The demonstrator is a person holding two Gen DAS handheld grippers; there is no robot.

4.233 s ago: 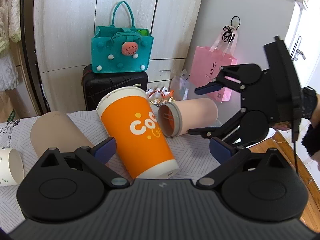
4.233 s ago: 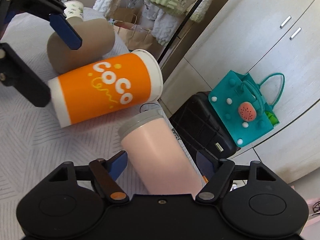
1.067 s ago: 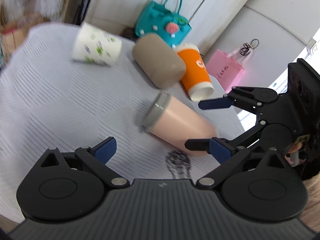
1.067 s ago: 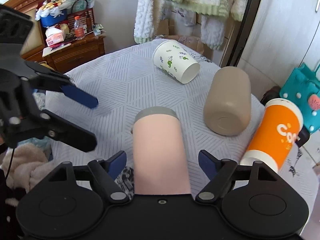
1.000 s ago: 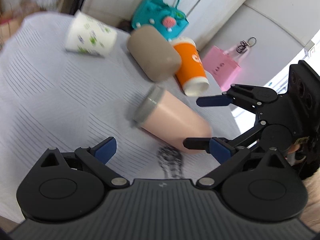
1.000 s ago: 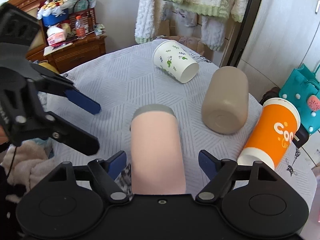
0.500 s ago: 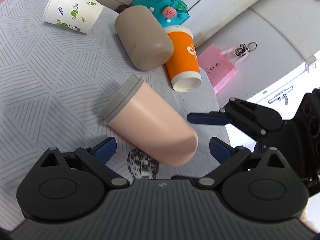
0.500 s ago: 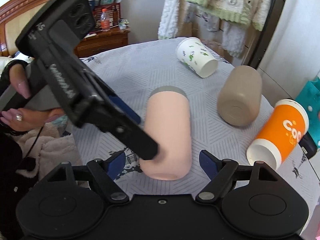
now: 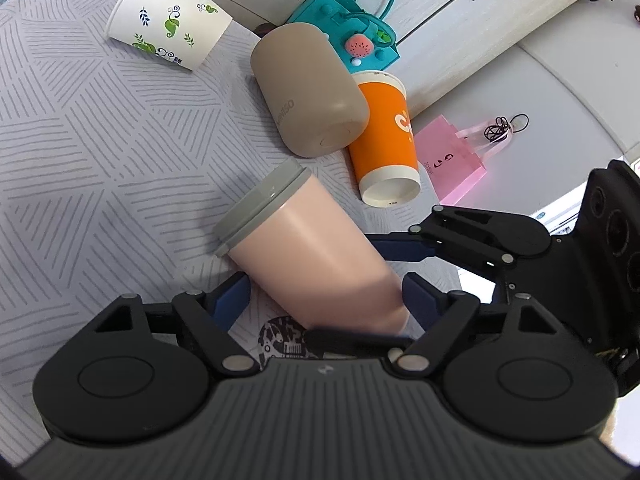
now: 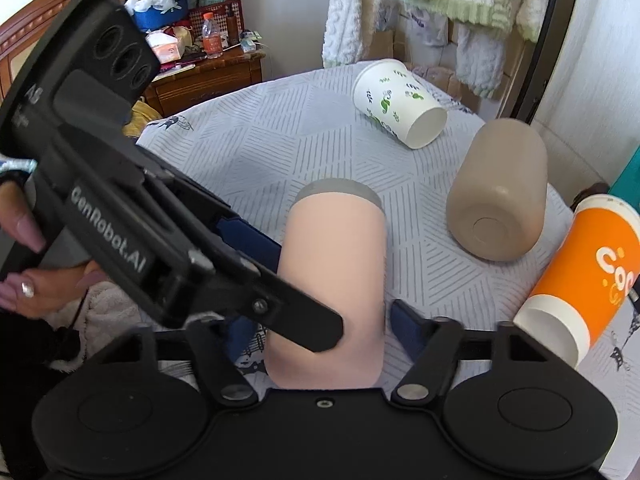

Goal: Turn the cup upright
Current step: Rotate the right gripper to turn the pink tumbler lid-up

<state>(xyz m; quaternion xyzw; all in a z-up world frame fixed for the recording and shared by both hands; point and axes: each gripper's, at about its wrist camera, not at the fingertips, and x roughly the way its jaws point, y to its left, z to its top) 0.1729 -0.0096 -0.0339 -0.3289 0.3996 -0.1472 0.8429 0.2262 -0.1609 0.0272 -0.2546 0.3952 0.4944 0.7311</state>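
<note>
Cups, four in total, all lying on their sides on the desk (image 9: 80, 128), which has a grey line-patterned cloth. Left to right in the left wrist view: one white paper cup (image 9: 170, 16) with green leaf print at far left, one beige tumbler (image 9: 306, 88) in the middle with its base toward the camera, one orange paper cup (image 9: 384, 136) touching it on the right, base also toward the camera. Nearest is one pink tumbler (image 9: 308, 252) with a grey rim band, mouth pointing away, base end toward both cameras.

Two claws, both around the pink tumbler's base end. Left claw (image 9: 324, 296): blue pads either side of the body, close against it; cannot tell if actually clenched. Right claw (image 10: 316, 332): pads straddle the base, a slight gap seems visible on the right side; grip uncertain too. Left claw's fingers cross in front of the tumbler in the right wrist view.

One teal bag (image 9: 352, 36) and one pink bag (image 9: 452, 160) beyond the desk.
</note>
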